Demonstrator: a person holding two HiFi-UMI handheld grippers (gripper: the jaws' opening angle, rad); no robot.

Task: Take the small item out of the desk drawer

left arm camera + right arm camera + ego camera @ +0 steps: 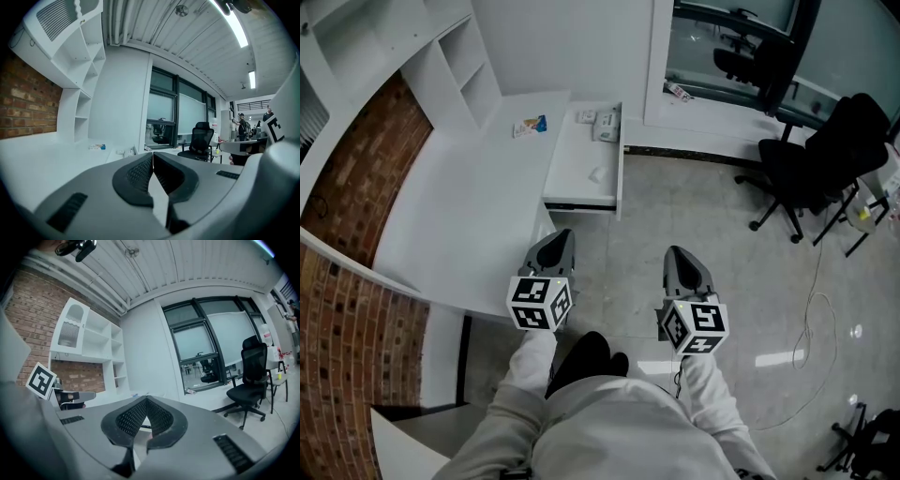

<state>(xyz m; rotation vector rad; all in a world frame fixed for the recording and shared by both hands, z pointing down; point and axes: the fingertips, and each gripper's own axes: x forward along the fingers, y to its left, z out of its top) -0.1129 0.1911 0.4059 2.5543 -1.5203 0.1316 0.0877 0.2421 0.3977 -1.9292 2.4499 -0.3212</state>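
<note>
Head view showed the desk drawer (577, 157) already standing open ahead of the left gripper (565, 234), small items (602, 124) lying at its far end — yet that claw and the right gripper (676, 253) were clenched empty, well short, so the pickup remained undone.

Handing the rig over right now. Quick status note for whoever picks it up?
Left gripper: shut, empty.
Right gripper: shut, empty.
Both are held roughly level, short of the white desk, touching nothing.
White desk drawer: pulled out, open. Inside are a cluster of small whitish items at the far end and a small whitish piece nearer the front. I cannot tell which is the target.
Done: drawer is open.
Left: reach in, grasp the small item, lift it out.
</note>
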